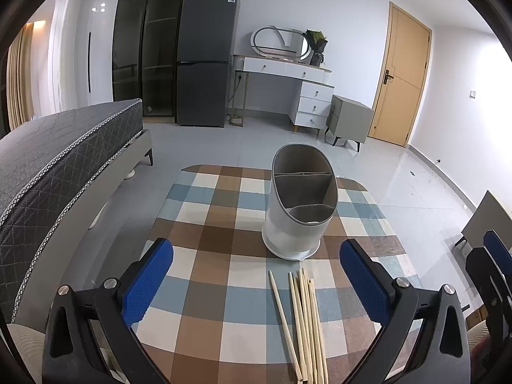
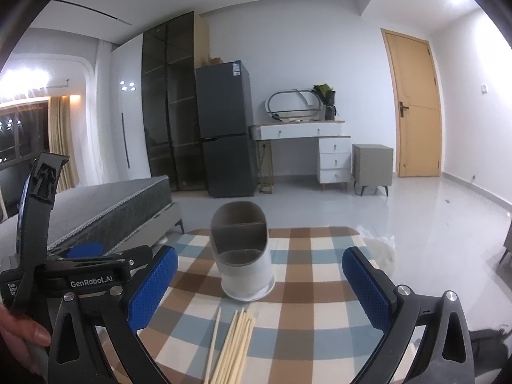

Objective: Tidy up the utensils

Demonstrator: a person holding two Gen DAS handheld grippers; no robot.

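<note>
A checked cloth [image 1: 224,211] in brown, blue and cream covers the desk. Left of it stands a bed with a grey quilted mattress [image 1: 60,147]. Against the far wall stand a dark glass-fronted cabinet [image 1: 144,48], a dark grey fridge [image 1: 204,57], a white dressing table [image 1: 288,73] with an oval mirror [image 1: 281,43], a grey nightstand [image 1: 348,118] and a wooden door [image 1: 403,76]

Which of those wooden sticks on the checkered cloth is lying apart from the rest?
The leftmost chopstick: it lies alone, angled away from the bundle of chopsticks lying side by side to its right, in front of the empty utensil holder.
</note>
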